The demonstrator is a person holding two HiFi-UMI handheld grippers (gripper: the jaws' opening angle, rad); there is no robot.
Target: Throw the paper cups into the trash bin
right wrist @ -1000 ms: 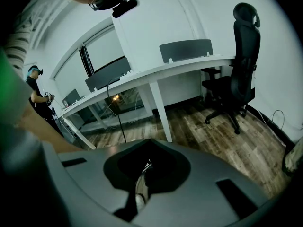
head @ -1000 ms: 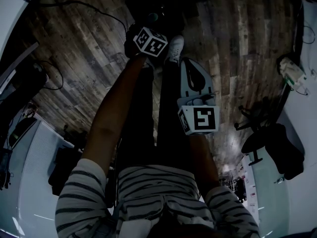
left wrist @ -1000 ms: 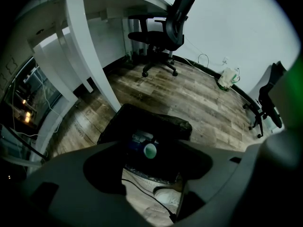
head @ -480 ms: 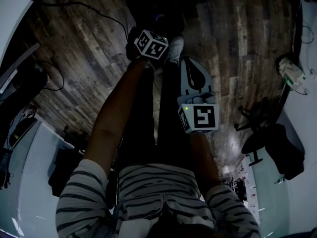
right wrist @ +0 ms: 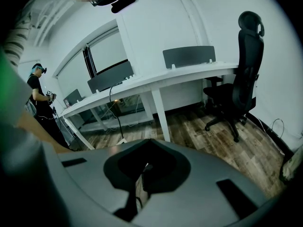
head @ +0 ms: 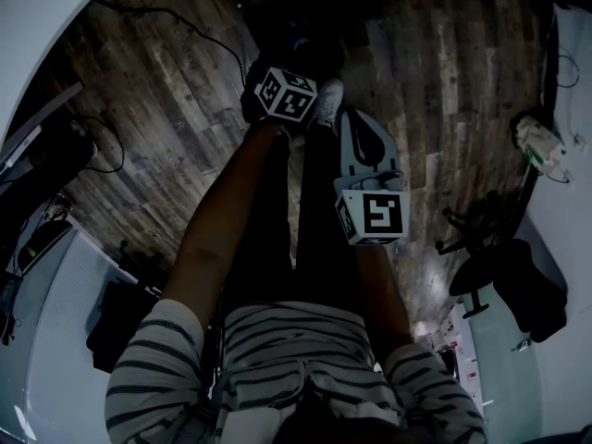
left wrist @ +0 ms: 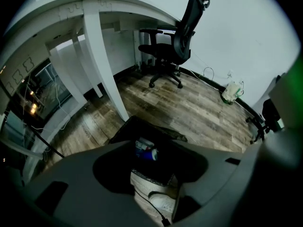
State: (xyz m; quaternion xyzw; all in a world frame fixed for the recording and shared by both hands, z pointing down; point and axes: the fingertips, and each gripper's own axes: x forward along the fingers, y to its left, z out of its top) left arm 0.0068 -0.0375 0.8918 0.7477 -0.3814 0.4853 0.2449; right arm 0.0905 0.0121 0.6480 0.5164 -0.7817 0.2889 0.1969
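In the left gripper view a black trash bin (left wrist: 124, 128) stands on the wooden floor just below the jaws, with a blue and white paper cup (left wrist: 146, 150) lying inside it. My left gripper (left wrist: 154, 170) hangs over the bin with nothing between its jaws, which are closing. From the head view the left gripper (head: 277, 72) is over the dark bin (head: 301, 37), and its marker cube faces up. My right gripper (head: 363, 141) is held beside my right leg. Its jaws (right wrist: 143, 170) show only a thin slit and hold nothing.
A white shoe (left wrist: 161, 200) is next to the bin. A black office chair (left wrist: 173, 46) and a white desk leg (left wrist: 102, 70) stand beyond it. Cables (head: 166, 17) cross the floor. Another chair (head: 504, 280) is at my right, and a person (right wrist: 40, 96) stands far off.
The left gripper has drifted slightly toward me over the bin. The right gripper has hardly moved.
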